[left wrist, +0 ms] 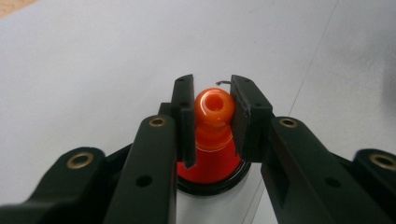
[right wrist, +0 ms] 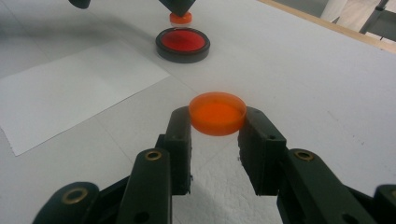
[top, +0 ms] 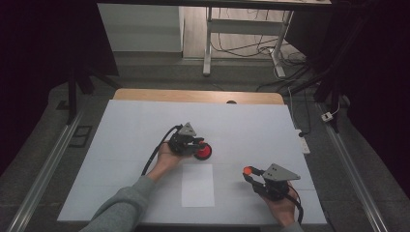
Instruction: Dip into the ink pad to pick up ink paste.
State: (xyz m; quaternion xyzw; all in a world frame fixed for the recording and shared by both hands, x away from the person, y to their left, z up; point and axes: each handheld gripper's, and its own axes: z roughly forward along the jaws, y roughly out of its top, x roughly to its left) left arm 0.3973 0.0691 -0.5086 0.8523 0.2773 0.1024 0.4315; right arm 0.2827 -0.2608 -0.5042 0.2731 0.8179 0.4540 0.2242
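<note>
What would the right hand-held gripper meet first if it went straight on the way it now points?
Judging by its own view, the right hand-held gripper, shut on an orange cap, would probably first meet the red black-rimmed disc ahead, under the left hand-held gripper; depth is uncertain.

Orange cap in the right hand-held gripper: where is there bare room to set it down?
The white table cover is bare across its far half and left side, and between the paper sheet and the right hand-held gripper holding the orange cap. It is crowded only around the left hand-held gripper on the red stopper and black-rimmed base.
</note>
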